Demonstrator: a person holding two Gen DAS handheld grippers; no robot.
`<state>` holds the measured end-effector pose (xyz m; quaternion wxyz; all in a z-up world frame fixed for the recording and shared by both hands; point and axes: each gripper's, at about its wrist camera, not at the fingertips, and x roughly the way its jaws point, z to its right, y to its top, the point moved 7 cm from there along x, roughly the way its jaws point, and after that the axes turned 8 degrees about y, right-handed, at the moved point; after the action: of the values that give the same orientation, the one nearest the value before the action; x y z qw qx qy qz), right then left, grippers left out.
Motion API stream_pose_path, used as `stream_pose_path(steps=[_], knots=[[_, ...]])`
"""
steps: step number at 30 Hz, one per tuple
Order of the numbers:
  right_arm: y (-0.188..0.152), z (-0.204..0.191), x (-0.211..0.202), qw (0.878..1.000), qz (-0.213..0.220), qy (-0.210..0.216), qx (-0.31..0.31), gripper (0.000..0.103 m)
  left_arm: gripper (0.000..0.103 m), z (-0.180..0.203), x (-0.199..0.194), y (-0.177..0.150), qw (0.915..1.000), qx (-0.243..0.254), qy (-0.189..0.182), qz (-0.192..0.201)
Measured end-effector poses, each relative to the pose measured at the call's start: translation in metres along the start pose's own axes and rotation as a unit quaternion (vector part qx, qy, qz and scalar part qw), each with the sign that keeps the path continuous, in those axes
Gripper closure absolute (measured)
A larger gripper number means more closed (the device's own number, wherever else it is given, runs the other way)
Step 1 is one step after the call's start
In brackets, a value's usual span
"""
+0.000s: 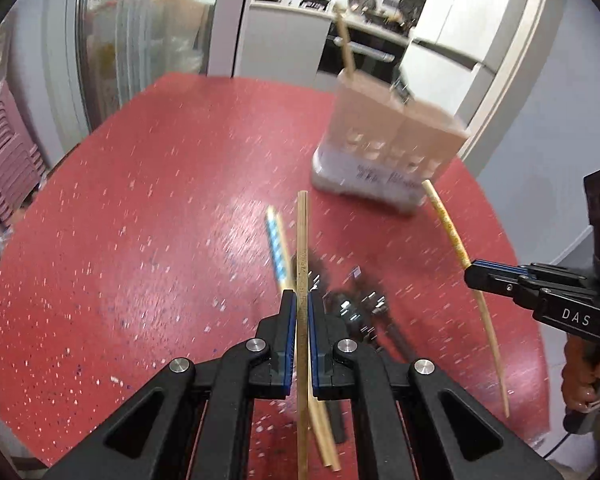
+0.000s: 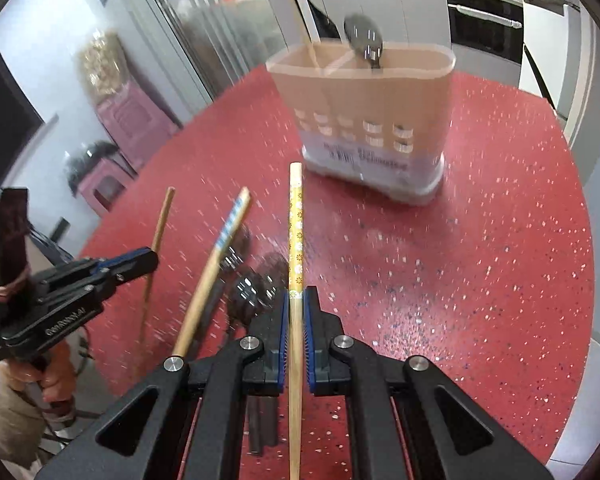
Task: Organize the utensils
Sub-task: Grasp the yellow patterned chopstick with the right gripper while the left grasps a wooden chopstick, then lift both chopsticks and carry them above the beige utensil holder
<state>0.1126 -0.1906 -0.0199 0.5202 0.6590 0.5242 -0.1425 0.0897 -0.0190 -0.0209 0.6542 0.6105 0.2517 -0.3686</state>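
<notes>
holder [image 1: 384, 136]: motion-blurred, label unreadable | dark utensils [image 1: 356, 304]: smeared, type unclear | chopstick [image 2: 295, 400]: cut by bottom edge

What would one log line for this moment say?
left gripper: plain wooden chopstick | right gripper: yellow flowered chopstick | beige holder: ahead

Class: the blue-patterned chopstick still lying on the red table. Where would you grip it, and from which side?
Grip the blue-patterned chopstick on its plain wooden shaft, probably from above, jaws straddling its width: it lies flat on the table, with dark utensils close alongside.

Red speckled table [image 1: 140, 200]; built-in oven [image 2: 484, 28]; pink stools [image 1: 4, 152].
</notes>
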Motion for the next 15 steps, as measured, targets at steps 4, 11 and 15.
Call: stream_pose_path(steps=[4, 11, 15], knots=[[0.017, -0.003, -0.025, 0.999, 0.036, 0.018, 0.006, 0.095, 0.071, 0.008, -0.016, 0.025, 0.9992, 0.0, -0.026, 0.029], [0.046, -0.014, -0.05, 0.997, 0.08, 0.019, -0.003, 0.095, 0.071, 0.02, -0.039, 0.063, 0.9961, -0.007, -0.051, 0.072], [0.061, -0.017, -0.06, 0.995, 0.096, 0.021, -0.006, 0.095, 0.071, 0.026, -0.05, 0.083, 0.9937, -0.007, -0.056, 0.096]])
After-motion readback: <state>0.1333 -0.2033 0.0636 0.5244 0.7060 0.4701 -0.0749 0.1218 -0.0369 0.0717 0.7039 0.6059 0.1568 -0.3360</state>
